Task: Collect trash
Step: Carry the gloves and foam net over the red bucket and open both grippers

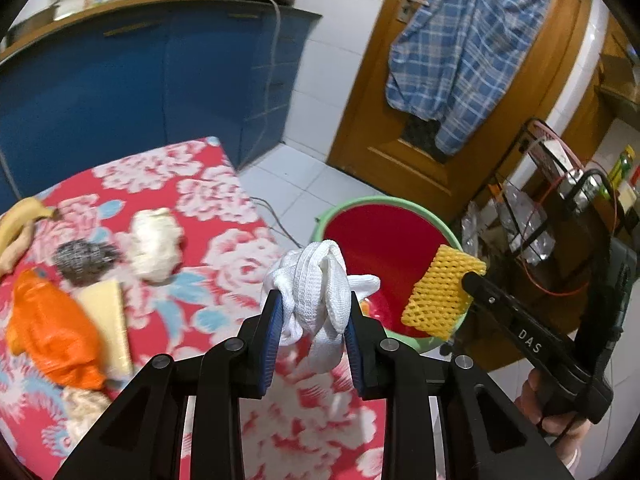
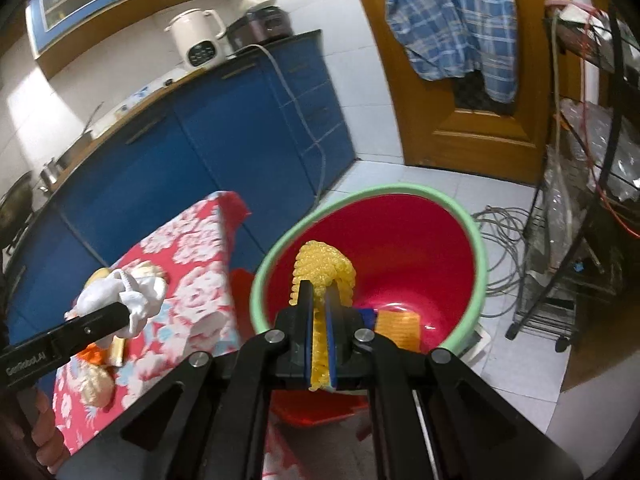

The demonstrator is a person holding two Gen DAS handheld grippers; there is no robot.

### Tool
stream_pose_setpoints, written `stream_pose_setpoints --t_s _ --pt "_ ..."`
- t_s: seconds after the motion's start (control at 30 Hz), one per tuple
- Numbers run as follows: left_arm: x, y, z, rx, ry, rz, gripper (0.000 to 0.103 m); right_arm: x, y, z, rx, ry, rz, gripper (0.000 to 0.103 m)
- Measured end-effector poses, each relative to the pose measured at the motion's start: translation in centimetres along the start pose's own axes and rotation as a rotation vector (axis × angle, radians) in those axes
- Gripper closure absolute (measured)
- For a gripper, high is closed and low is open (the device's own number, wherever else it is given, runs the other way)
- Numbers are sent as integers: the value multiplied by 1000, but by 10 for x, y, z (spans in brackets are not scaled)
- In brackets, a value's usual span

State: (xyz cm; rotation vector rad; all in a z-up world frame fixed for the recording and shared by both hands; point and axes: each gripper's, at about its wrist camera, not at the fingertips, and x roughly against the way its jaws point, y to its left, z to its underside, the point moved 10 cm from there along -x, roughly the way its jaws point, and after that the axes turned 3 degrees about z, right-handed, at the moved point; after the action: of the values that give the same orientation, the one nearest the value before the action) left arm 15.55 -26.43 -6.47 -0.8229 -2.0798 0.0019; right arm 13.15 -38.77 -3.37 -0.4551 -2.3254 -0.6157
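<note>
My left gripper [image 1: 314,300] is shut on a crumpled white cloth [image 1: 316,280] and holds it above the table's right edge, beside the red bucket [image 1: 384,240] with a green rim. My right gripper [image 2: 319,292] is shut on a yellow foam net [image 2: 324,268] and holds it over the bucket's mouth [image 2: 400,248]. The net also shows in the left wrist view [image 1: 442,292], and the cloth in the right wrist view [image 2: 124,292]. An orange wrapper [image 2: 398,326] lies inside the bucket.
On the red floral tablecloth [image 1: 224,248] lie an orange bag [image 1: 52,328], a yellow sponge [image 1: 106,320], a steel scourer [image 1: 82,260], a white wad [image 1: 156,244] and banana peel [image 1: 20,224]. Blue cabinets [image 1: 120,88] stand behind, a wire rack [image 2: 580,200] and cables [image 2: 504,232] to the right.
</note>
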Motion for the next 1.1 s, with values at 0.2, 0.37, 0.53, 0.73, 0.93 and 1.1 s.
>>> stream_pose_setpoints --t_s 0.2,0.37,0.53,0.73,0.93,1.1 --pt "-30 -25 -7 -33 23 36 73 -12 -27 1 -37 19 37 94" --pt "-54 -36 -12 -47 42 47 73 -16 -41 3 -48 21 59 94" --pt "-72 -47 -14 -74 63 58 71 -19 -51 5 -64 33 72 93" --pt "-84 -49 -13 -76 82 52 59 -22 -57 7 -86 43 70 77" --pt "-83 -43 -13 -47 88 48 58 -19 -57 6 -92 39 64 75" --pt "-75 -36 -12 -32 81 39 57 -14 -49 6 -91 33 50 72"
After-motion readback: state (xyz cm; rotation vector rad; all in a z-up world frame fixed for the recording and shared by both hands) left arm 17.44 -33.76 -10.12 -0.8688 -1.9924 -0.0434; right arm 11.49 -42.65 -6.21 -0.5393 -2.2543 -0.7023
